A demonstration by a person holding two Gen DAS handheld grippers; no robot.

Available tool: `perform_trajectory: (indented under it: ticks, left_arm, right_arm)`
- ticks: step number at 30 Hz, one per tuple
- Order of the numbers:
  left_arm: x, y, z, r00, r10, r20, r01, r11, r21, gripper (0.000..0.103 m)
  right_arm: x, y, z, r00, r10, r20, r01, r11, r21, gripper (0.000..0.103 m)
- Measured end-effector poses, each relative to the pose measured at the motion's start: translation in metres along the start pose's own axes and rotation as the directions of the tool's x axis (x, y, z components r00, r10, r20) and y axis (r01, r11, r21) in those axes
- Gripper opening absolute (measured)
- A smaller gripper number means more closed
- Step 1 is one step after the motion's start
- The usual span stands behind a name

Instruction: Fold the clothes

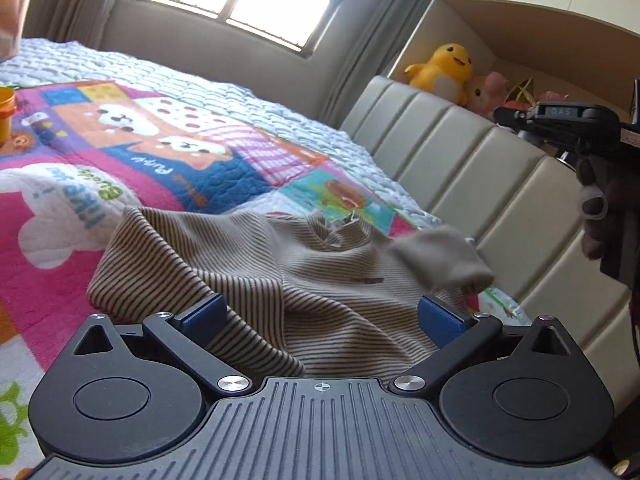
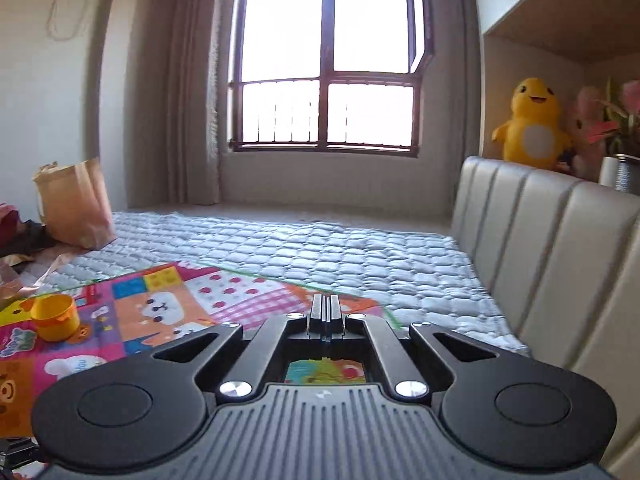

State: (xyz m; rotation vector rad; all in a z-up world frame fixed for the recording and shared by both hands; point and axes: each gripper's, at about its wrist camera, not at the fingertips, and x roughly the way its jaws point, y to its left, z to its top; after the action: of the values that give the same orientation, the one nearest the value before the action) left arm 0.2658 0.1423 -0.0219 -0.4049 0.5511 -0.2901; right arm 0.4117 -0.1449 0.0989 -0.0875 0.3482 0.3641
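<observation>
A brown-and-beige striped top (image 1: 256, 264) lies crumpled on a colourful cartoon quilt (image 1: 168, 152) in the left wrist view, its collar (image 1: 340, 228) up and one sleeve (image 1: 444, 260) blurred at the right. My left gripper (image 1: 322, 316) is open, its blue pads on either side of the cloth's near fold without pinching it. My right gripper (image 2: 326, 312) is shut and empty, held above the quilt (image 2: 168, 312); the top is not in its view. The right gripper's body (image 1: 580, 128) shows at the right edge of the left wrist view.
A padded beige headboard (image 1: 480, 184) runs along the right. A yellow cup (image 2: 56, 316) stands on the quilt at left. A brown paper bag (image 2: 76, 204) stands at the bed's far left. A yellow plush toy (image 2: 532, 128) sits on the shelf behind the headboard.
</observation>
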Motion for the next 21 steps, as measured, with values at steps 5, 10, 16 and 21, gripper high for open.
perform_trajectory:
  ticks: [5, 10, 16, 21]
  left_arm:
    - [-0.001, 0.013, 0.004, 1.0, 0.023, -0.021, -0.024, 0.999, -0.026, 0.103]
    - [-0.004, 0.025, 0.012, 0.999, 0.031, -0.008, -0.032, 0.996, -0.083, 0.103]
    - [-0.003, 0.023, 0.012, 0.999, 0.038, -0.01, -0.039, 0.997, -0.074, 0.103]
    - [0.001, 0.027, 0.011, 0.999, 0.041, -0.019, -0.042, 0.996, -0.081, 0.103]
  right_arm:
    - [0.032, 0.053, -0.028, 0.994, 0.025, -0.11, -0.048, 0.976, -0.214, 0.003]
    - [0.05, 0.073, -0.11, 0.942, -0.08, -0.326, -0.058, 0.918, -0.391, 0.029]
    - [0.076, 0.055, -0.169, 0.909, -0.188, -0.372, 0.041, 0.929, -0.369, 0.042]
    - [0.064, 0.037, -0.127, 0.942, -0.158, -0.296, 0.077, 0.961, -0.267, 0.009]
